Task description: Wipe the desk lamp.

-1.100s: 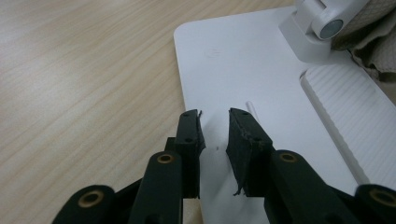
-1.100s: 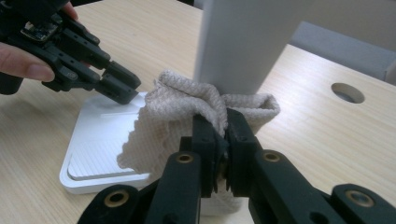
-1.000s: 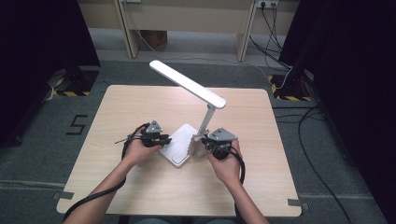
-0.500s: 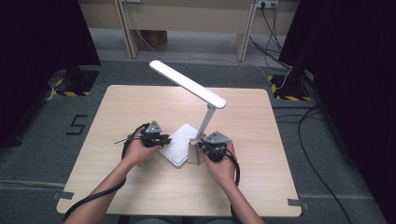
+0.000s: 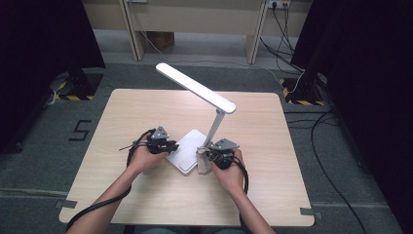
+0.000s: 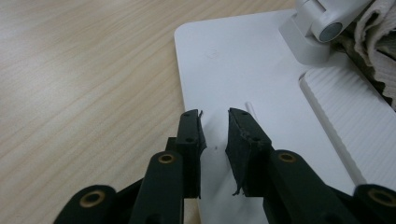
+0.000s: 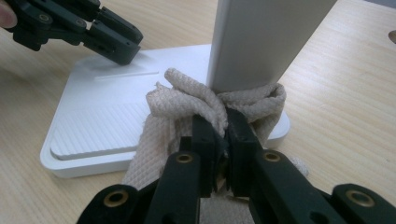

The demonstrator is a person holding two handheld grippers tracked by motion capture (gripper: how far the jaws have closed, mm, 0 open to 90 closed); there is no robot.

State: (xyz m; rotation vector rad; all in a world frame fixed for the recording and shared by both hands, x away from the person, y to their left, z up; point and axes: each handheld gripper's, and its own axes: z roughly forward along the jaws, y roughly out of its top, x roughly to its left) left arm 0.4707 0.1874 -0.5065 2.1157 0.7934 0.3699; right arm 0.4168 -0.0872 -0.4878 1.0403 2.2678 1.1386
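Two claws, one lamp, one cloth, one table. Nearest: two forearms come in from the bottom edge of the high view, each hand on a claw, a black cable trailing back from each. Right claw (image 7: 219, 135) has its jaws nearly closed, pinching a bunched beige waffle-weave cloth (image 7: 187, 105); in the high view this claw (image 5: 210, 158) sits at the right near corner of the lamp base with the cloth (image 5: 202, 162) hanging at its tip. The cloth is pressed against the foot of the lamp's upright arm (image 7: 261, 42) and drapes over the near edge of the base (image 7: 100, 128) onto the table (image 7: 336, 107). Left claw (image 6: 214, 135) has its jaws slightly parted, a narrow gap between them, nothing held, tips over the flat white base (image 6: 243, 70) near its left edge; whether they touch it I cannot tell. In the high view the left claw (image 5: 169, 145) is at the base's left side. Base has one ribbed raised panel (image 6: 350, 116) and one hinge (image 6: 322, 23) where the arm joins. The one white desk lamp (image 5: 195, 87) stands near the middle of the light wood table (image 5: 122, 112), arm slanting up to a long flat head that angles back and left. No containers on the table. Beyond: grey carpet floor (image 5: 58, 131) with a "5" mark (image 5: 80, 130), cables (image 5: 331, 161) at right, wooden furniture legs (image 5: 131, 29) at the back.
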